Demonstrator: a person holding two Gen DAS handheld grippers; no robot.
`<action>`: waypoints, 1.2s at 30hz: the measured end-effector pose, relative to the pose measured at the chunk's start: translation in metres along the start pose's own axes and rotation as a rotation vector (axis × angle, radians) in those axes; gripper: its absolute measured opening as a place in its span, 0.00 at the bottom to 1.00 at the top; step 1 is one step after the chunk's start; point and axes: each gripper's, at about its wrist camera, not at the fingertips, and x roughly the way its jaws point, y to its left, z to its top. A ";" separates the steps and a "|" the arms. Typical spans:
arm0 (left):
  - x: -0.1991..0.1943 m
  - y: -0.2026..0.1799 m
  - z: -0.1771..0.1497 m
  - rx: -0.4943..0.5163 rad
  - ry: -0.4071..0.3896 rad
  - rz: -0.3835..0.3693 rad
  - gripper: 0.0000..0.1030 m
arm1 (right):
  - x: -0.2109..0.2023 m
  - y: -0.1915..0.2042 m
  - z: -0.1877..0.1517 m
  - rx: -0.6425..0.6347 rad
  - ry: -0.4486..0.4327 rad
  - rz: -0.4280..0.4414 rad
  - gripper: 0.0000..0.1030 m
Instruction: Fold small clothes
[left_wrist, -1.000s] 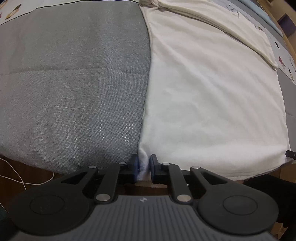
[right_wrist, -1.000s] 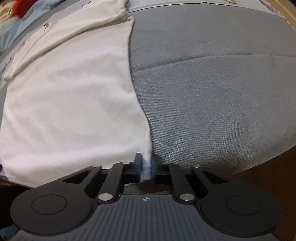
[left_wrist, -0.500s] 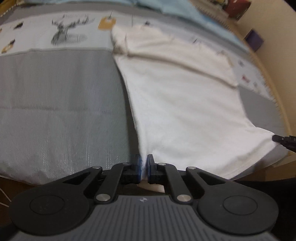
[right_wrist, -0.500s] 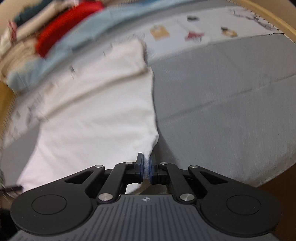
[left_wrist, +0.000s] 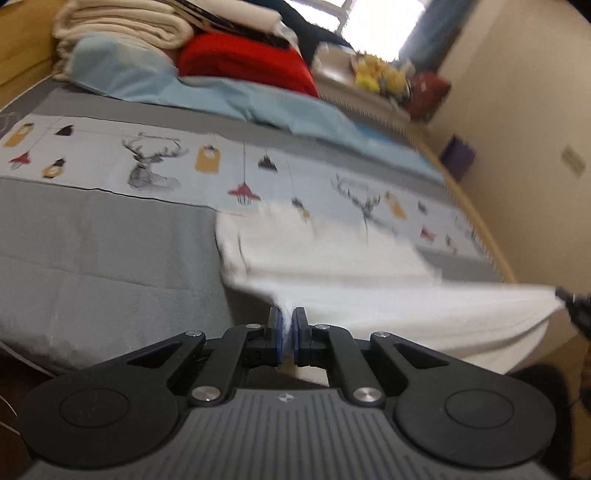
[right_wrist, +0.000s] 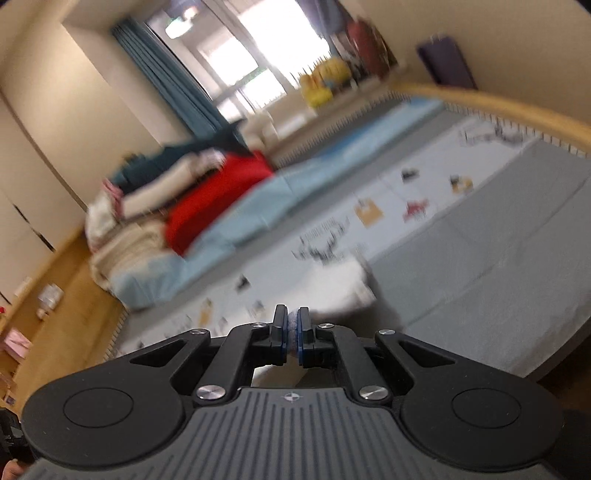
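Your left gripper (left_wrist: 287, 332) and right gripper (right_wrist: 293, 334) each pinch the white shirt (left_wrist: 369, 273); only the left view shows it stretched above the bed (left_wrist: 92, 251).

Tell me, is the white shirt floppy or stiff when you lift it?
Probably floppy: the white shirt sags between the left gripper and the bed. It seems light, since thin pinches at its edge lift it. The right gripper also pinches cloth, so it likely won't slip.

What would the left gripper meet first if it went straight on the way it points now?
Probably the white garment that the left gripper is shut on, which lies ahead on the bed; depth is unclear.
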 end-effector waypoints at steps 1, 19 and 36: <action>-0.005 0.004 0.001 -0.025 -0.008 -0.011 0.05 | -0.009 0.003 0.000 -0.004 -0.017 0.010 0.04; 0.280 0.055 0.085 -0.023 0.169 0.138 0.06 | 0.275 -0.065 0.020 -0.071 0.256 -0.371 0.04; 0.302 0.074 0.081 0.001 0.269 0.194 0.35 | 0.301 -0.103 -0.002 -0.172 0.347 -0.365 0.27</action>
